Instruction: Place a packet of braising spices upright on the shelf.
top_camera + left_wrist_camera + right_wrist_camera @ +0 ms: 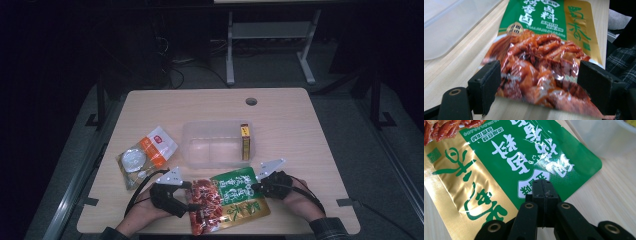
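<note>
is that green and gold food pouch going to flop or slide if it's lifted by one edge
Probably floppy: the food pouch is thin film that creases and curves in the left gripper view. Its glossy surface looks slippery. The right gripper, shut at one edge, may let the rest sag.

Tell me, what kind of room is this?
Probably a lab or workroom set up for recording, not a kitchen. A plain wooden table with a cable hole stands on grey carpet, another desk's metal legs and loose cables behind it.
</note>
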Tool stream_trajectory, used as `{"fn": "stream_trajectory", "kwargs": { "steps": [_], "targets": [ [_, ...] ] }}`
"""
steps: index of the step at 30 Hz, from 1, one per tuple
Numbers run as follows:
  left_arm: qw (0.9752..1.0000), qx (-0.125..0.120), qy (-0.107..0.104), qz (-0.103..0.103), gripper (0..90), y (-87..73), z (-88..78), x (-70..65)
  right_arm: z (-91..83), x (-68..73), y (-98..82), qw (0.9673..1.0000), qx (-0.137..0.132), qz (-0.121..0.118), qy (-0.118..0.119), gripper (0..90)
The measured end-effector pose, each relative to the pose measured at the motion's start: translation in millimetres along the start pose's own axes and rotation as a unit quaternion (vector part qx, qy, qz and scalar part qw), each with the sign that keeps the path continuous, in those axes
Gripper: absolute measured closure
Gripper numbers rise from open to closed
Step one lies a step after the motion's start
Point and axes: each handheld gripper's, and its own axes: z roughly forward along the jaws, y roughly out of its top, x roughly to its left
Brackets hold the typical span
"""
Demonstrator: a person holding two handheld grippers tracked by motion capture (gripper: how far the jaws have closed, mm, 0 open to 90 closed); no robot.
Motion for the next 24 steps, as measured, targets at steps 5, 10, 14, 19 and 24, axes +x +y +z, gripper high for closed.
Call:
{"fn": "stream_trajectory", "kwargs": {
  "steps": [5, 10, 14, 19, 24],
  "targets": [
    [1.0, 0.001, 0.003, 0.0, 18.9, 0.2, -0.1, 0.2, 3.3, 2.0, 4.3, 0.9999, 0.0, -0.01, -0.001, 90.0],
    [0.9998, 0.006, 0.016, 0.007, 20.0, 5.4, 1.5, 2.7, -2.3, 3.4, 1.6, 0.9998, -0.017, 0.009, 0.009, 83.5],
    [0.9996, 0.011, 0.013, 0.023, 20.4, 13.3, 7.3, 5.3, -13.2, 5.4, -3.7, 0.9985, -0.041, 0.035, 0.002, 68.9],
    [0.9993, 0.024, 0.004, 0.027, 19.0, 22.6, 22.8, 10.4, -20.4, 4.9, -12.2, 0.9971, -0.048, 0.058, -0.006, 51.2],
    [0.9979, 0.044, 0.0, 0.047, 19.4, 33.8, 39.5, 13.2, -28.1, 12.4, -26.3, 0.9957, -0.051, 0.077, -0.01, 42.3]
  ]
}}
